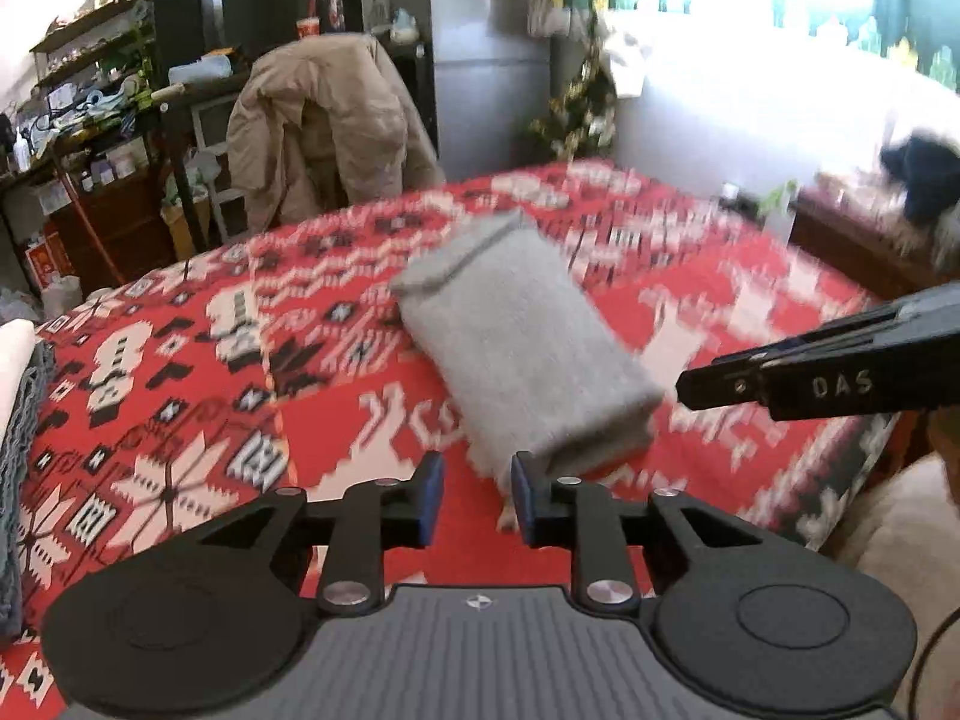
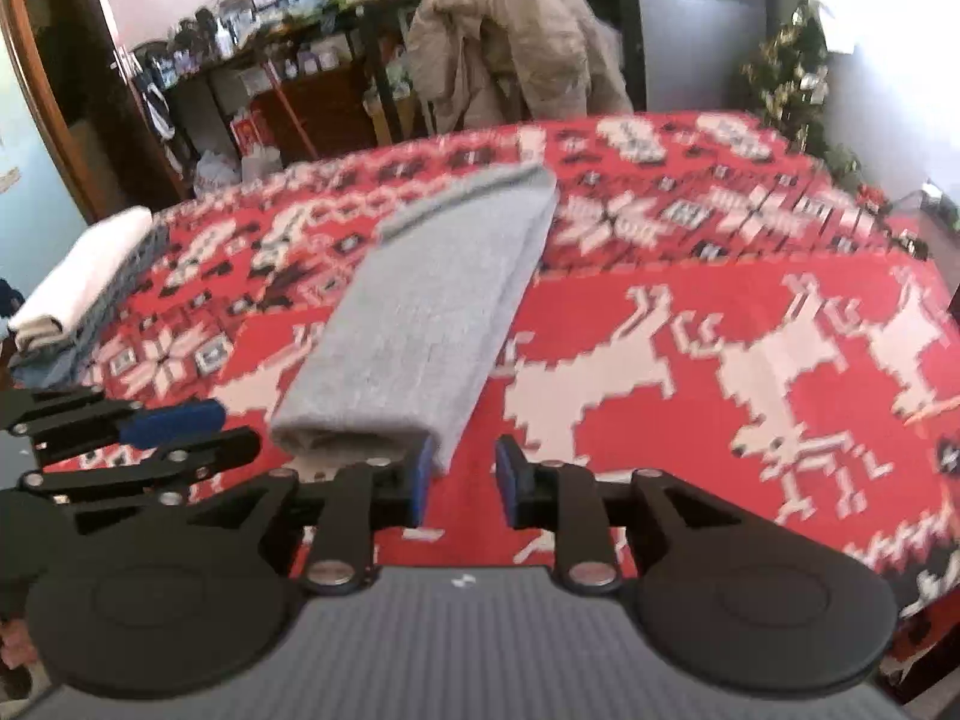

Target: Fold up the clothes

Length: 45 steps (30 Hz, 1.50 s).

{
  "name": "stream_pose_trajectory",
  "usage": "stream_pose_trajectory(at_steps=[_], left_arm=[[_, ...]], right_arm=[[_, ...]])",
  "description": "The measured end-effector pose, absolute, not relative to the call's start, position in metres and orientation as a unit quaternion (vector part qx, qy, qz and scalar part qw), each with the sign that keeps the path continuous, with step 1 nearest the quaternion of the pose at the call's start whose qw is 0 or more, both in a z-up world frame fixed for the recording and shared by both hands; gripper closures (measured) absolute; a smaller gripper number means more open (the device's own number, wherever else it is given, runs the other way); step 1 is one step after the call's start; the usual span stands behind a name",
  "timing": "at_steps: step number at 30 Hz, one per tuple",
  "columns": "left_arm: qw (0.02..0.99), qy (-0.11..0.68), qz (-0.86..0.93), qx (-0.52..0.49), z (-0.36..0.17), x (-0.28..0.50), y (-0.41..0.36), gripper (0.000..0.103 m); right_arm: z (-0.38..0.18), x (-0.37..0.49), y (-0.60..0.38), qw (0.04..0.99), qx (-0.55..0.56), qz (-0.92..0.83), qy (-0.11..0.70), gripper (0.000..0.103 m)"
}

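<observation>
Left wrist: folded grey garment (image 1: 522, 342) just beyond hand-held gripper (image 1: 477, 498).

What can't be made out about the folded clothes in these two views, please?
- Grey folded garment: type unknown, motion-blurred in both wrist views.
- Its near end: partly behind the right gripper.
- Folded stack: cut off by the left wrist view's edge; lower layers blurred in the right.

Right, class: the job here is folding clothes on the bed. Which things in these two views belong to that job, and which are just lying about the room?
Part of the job:
- folded grey garment
- stack of folded items at the bed's edge
- red patterned bedspread, the work surface
- left gripper, open
- right gripper, open

Just lying about:
- beige coat over a chair
- cluttered shelves
- small decorated tree
</observation>
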<state>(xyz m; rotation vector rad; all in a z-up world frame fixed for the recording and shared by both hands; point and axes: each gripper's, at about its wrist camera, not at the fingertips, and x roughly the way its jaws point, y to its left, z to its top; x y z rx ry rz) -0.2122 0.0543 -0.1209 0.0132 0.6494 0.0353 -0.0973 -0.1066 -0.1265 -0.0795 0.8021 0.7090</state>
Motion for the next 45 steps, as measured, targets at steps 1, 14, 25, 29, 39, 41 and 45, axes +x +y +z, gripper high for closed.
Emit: stream_pose_trajectory(at_steps=[1, 14, 25, 29, 39, 41, 45], left_arm=[[0.950, 0.312, 0.010, 0.011, -0.121, -0.204, 0.053, 0.079], [0.939, 0.332, -0.045, 0.078, -0.151, -0.170, 0.037, 0.100], [0.952, 0.293, -0.084, -0.023, -0.119, -0.110, 0.066, 0.099], [0.936, 0.332, -0.093, -0.063, -0.132, -0.081, 0.078, 0.101], [0.928, 0.360, -0.092, -0.035, -0.143, -0.159, 0.071, 0.100], [0.926, 0.366, -0.086, -0.025, -0.146, -0.170, 0.068, 0.099], [0.930, 0.356, -0.085, -0.034, -0.139, -0.172, 0.073, 0.099]], right_arm=[[-0.122, -0.096, -0.106, 0.861, -0.038, 0.343, 0.373, 0.078], [-0.151, -0.084, -0.075, 0.842, -0.062, 0.374, 0.383, 0.101], [-0.122, -0.031, -0.069, 0.860, -0.017, 0.376, 0.346, 0.099], [-0.131, 0.000, -0.055, 0.860, -0.011, 0.362, 0.360, 0.099], [-0.152, -0.078, -0.081, 0.837, -0.035, 0.380, 0.392, 0.098], [-0.150, -0.087, -0.087, 0.836, -0.025, 0.375, 0.400, 0.098], [-0.140, -0.085, -0.095, 0.837, -0.008, 0.374, 0.399, 0.096]])
